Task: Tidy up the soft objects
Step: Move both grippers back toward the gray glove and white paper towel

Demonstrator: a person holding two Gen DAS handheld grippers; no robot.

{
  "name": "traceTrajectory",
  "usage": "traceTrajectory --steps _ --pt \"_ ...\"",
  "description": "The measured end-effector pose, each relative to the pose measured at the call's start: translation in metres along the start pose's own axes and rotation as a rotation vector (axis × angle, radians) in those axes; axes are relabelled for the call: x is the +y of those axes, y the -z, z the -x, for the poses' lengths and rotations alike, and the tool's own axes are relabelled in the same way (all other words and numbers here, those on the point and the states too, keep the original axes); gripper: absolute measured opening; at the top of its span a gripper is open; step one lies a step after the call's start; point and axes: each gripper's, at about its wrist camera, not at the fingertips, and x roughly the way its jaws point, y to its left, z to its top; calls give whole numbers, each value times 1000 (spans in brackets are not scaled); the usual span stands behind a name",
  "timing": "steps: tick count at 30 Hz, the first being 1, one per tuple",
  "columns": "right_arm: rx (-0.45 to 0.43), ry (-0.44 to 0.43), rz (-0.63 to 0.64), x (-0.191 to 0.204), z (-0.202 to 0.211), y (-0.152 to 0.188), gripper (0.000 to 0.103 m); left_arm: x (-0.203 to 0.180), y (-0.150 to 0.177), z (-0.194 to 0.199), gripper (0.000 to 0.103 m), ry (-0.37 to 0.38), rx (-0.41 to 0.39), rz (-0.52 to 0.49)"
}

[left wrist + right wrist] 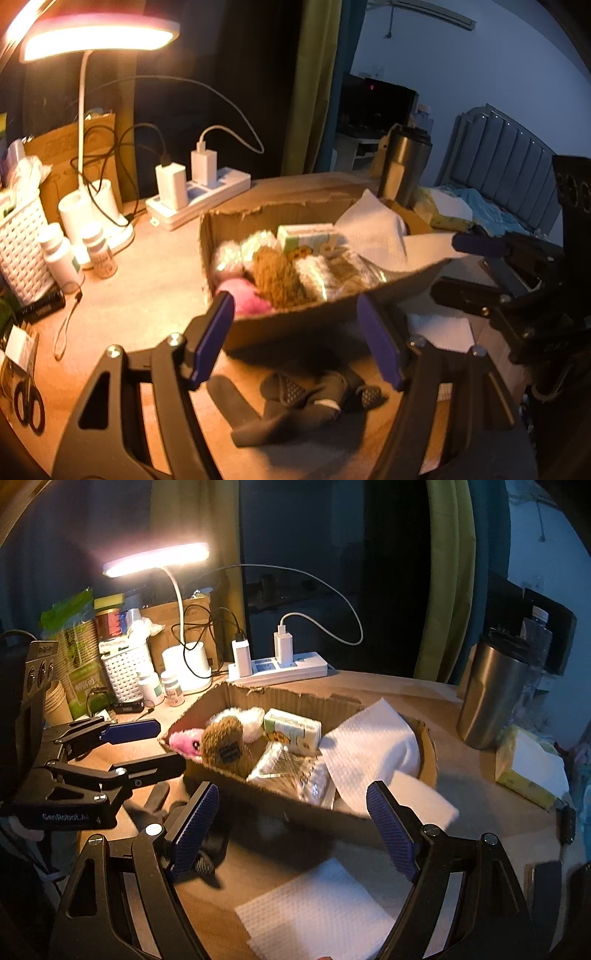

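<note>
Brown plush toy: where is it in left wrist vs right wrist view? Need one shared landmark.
Left wrist: brown plush toy sits centre frame, inside the cardboard box, right of the pink plush.
Right wrist: brown plush toy lies left of centre, in the box's near-left end.
Shared landmark: white power strip behind the box.

**Both tongs spread wide**

We hold our left tongs (299, 332) low with the blue pads parted, nothing between them. Our right tongs (291, 827) sit alongside, just as wide and empty, angled slightly downward.
</note>
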Motion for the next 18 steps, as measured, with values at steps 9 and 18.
traceTrajectory --steps 9,18 --pt "32 11 -34 -8 6 29 85 1 22 -1 71 -5 53 11" --pt "95 25 -53 -20 -1 59 85 -8 40 -12 71 8 128 -25"
